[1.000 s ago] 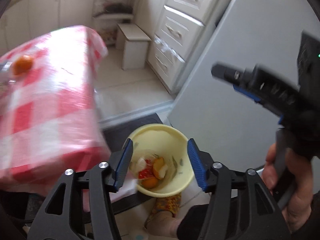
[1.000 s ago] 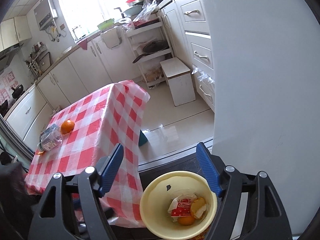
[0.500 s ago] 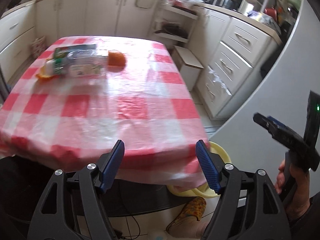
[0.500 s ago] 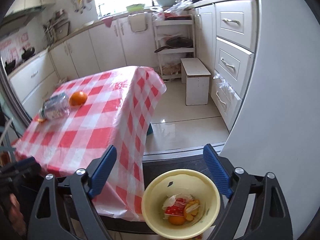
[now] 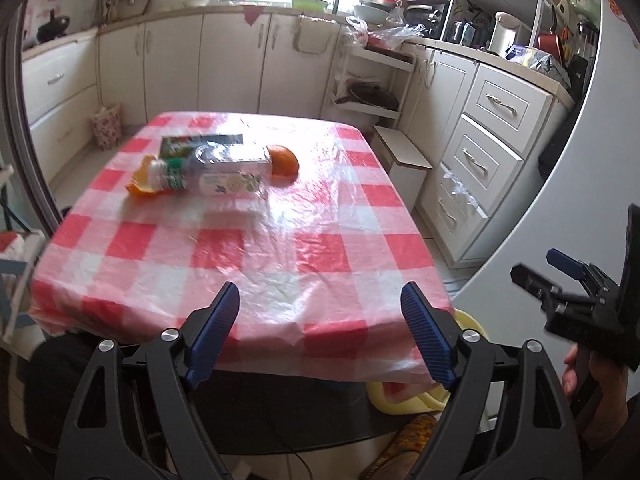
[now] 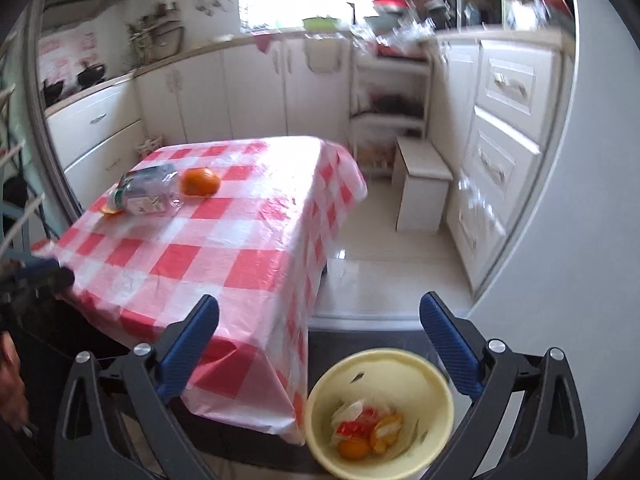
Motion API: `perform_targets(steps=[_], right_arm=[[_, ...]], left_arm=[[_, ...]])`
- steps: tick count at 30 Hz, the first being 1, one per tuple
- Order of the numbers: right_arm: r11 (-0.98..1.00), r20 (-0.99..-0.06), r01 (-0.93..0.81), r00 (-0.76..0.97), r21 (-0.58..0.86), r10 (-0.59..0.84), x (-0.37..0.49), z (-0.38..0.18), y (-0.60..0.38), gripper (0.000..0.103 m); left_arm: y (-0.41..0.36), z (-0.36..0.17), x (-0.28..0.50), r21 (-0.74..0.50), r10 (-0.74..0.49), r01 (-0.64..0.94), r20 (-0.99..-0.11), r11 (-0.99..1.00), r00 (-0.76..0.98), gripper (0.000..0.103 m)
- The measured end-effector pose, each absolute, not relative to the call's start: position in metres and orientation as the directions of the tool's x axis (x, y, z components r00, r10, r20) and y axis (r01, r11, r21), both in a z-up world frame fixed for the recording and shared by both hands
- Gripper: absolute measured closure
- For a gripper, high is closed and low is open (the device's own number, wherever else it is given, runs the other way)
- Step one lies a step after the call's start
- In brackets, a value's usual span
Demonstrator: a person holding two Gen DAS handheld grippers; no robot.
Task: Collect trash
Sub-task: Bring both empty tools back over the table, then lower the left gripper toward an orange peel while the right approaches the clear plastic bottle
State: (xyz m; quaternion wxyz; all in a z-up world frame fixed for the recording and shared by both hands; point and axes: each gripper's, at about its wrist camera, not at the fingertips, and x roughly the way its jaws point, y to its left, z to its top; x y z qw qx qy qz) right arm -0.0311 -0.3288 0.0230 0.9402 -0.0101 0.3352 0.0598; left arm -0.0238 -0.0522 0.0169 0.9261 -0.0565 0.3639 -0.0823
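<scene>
1. The left claw (image 5: 320, 332) is spread wide with nothing between its pads; the jaws have just been opening. It is aimed down over the near edge of the table (image 5: 248, 248), judged as readiness for the next pick.
2. The right claw (image 6: 320, 346) is likewise released and empty, its jaws also just opened wider. It is poised above the bin (image 6: 380, 408), judged as the result of a drop-off there.
3. The remaining trash is kept at 11 o'clock on the table: a bottle (image 5: 208, 170) lies on its side, with a peel (image 5: 138, 184) at its cap end and an orange (image 5: 284, 160) touching its base.
4. The bin stands on the floor just beside the table's near corner, so trash can be dropped in with little travel.
5. In the left wrist view a dark card (image 5: 200, 145) is shown behind the bottle; the bin is mostly hidden under the cloth.
6. In the right wrist view the bin's contents are exposed: wrappers and peel (image 6: 372, 432). The card cannot be made out there.
</scene>
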Motion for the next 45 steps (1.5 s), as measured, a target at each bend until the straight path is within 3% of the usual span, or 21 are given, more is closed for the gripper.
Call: perform_targets(steps=[3,20,29,37,45], right_arm=[[0.988,-0.667,-0.154,0.732,0.033,0.137,-0.017,0.011,-0.314,0.007],[0.947,-0.649,-0.317,0.733,-0.059,0.205,-0.004,0.006,-0.245,0.007],[0.940,-0.661,-0.336,0.718,-0.059,0.216,0.008,0.003,-0.220,0.007],[0.948,-0.669,-0.317,0.710,-0.029,0.217,0.025,0.003,-0.208,0.007],[0.965,-0.692,-0.221,0.676,0.140,0.255,0.085,0.000,-0.214,0.007]], left_arm=[[-0.049,0.015,-0.020,-0.129,-0.152,0.088,-0.669,0.988,0.727,0.022],[0.008,-0.020,0.010,-0.108,-0.037,-0.061,-0.724,0.992,0.689,0.020],[0.060,-0.010,0.030,-0.113,0.019,-0.134,-0.690,0.985,0.723,0.020],[0.142,-0.021,0.081,-0.286,0.041,-0.340,-0.708,0.896,0.705,0.020],[0.168,-0.049,0.124,-0.326,0.053,-0.421,-0.734,0.847,0.677,0.020]])
